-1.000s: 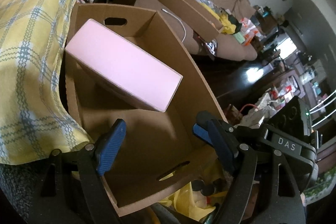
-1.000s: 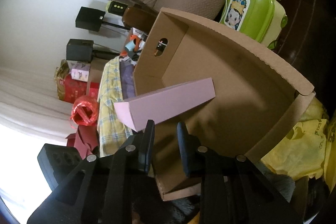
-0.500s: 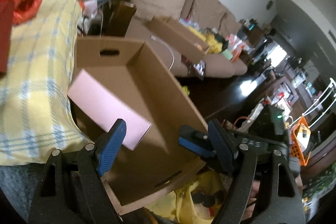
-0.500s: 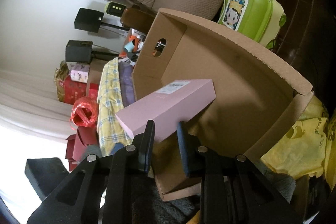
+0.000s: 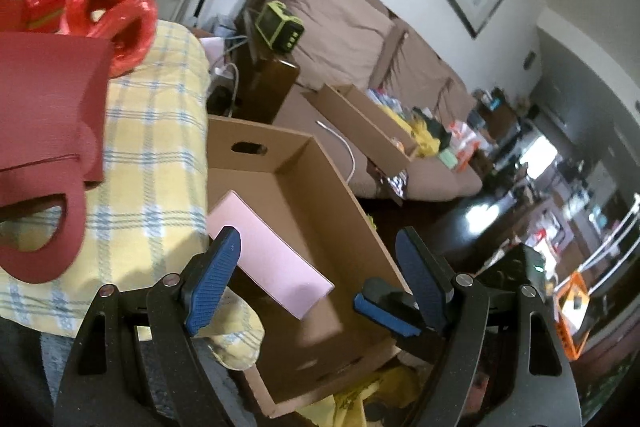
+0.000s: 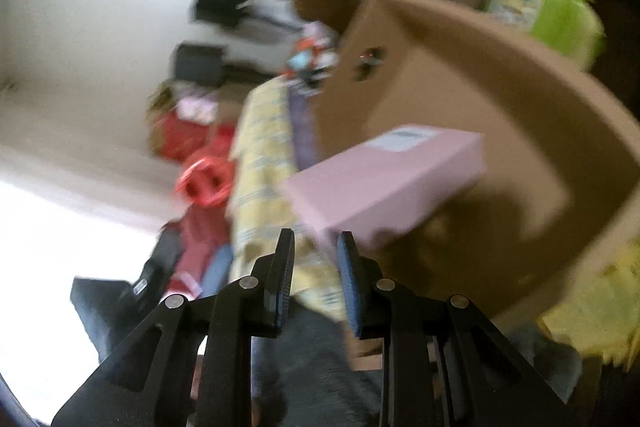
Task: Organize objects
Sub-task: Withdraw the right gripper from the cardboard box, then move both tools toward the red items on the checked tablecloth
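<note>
The left gripper (image 5: 320, 259) points downward, jaws apart and empty, over the corrugated cardboard box (image 5: 304, 163). The right gripper's (image 6: 314, 247) jaws stand narrowly apart at the smooth pink carton's (image 6: 384, 183) corner; contact unclear.

Daylit room — the left wrist view is fairly sharp, curved at its dark edges; the right wrist view is smeared with motion blur, window glare lower left.

No legible txt in either view. Pink box (image 6: 384, 183) carries a white label, right wrist view too blurred to read. Red gift bag (image 5: 24, 3) has light markings at the frame edge, illegible. Green kids' case (image 6: 548, 3) shows a cartoon sticker, no readable words.
</note>
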### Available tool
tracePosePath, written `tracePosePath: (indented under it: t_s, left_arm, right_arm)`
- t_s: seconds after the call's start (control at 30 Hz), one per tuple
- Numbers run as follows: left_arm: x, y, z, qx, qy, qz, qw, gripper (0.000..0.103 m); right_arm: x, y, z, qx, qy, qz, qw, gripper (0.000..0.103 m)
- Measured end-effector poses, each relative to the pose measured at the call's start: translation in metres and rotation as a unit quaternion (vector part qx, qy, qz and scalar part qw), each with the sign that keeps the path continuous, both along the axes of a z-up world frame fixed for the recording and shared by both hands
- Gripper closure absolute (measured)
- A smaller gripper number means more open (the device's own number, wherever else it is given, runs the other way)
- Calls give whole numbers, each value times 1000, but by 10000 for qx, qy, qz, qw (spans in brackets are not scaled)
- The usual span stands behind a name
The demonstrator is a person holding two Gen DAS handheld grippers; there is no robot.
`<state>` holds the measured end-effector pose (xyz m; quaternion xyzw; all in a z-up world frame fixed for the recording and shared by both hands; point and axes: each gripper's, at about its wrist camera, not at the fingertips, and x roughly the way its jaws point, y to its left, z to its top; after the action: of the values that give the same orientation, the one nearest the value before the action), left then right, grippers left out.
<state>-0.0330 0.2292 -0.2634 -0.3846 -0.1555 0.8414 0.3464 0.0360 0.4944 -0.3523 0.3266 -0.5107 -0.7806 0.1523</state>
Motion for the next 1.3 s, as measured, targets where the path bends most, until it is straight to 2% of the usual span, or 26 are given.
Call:
tracePosePath:
  t_s: [0.07, 0.13, 0.17, 0.2, 0.23, 0.27, 0.3, 0.33, 0.4, 0.47, 0.57, 1.03, 1.3]
  left_arm:
    - [-3, -4, -1, 53, -6, 90, 9999, 26]
    - [-5, -6, -3, 99, -54, 171, 9998, 26]
    - [-7, -6, -4, 106, -85, 184, 9997, 26]
    - [-9, -5, -6, 108, -121, 179, 9997, 26]
    - [-10, -5, -7, 99, -163, 179, 9997, 26]
    - [-11, -5, -8, 81, -182, 198, 9996, 26]
    - [-11, -6, -8, 80, -178, 226, 9996, 26]
    - [-12, -6, -7, 85, -169, 248, 9995, 26]
    - [-13, -8, -6, 93, -140, 303, 9994, 26]
    - [-15, -8, -8, 91, -173, 329, 9993, 26]
    - [-16, -6, -11, 57, -239, 323, 9992, 26]
    - [-18, -5, -9, -31, -174, 305, 9994, 26]
    - [-14, -20, 16, -188, 33, 305, 9994, 26]
  right_arm:
    - [-8, -16, 5, 116, 117, 338, 9993, 80]
    - [-19, -26, 1, 309, -117, 460, 9984, 80]
    - [-25, -26, -7, 439, -468, 377, 9972, 80]
    - [-28, -20, -16, 401, -731, 248, 9962, 103]
    - [-26, -11, -27, 339, -1116, -25, 9932, 103]
    - [-21, -5, -30, 586, -1381, -235, 9884, 98]
    - [-13, 2, -28, 1106, -1672, -536, 9782, 95]
    - [-4, 9, -23, 1290, -1679, -737, 9745, 95]
    - [8, 20, -18, 1123, -1458, -994, 9779, 95]
    - [11, 25, -18, 1075, -1485, -1126, 9766, 94]
    - [8, 20, -16, 985, -1440, -1082, 9787, 95]
    - [7, 17, -12, 1357, -1439, -1168, 9733, 95]
    - [9, 18, -9, 1395, -1337, -1225, 9735, 95]
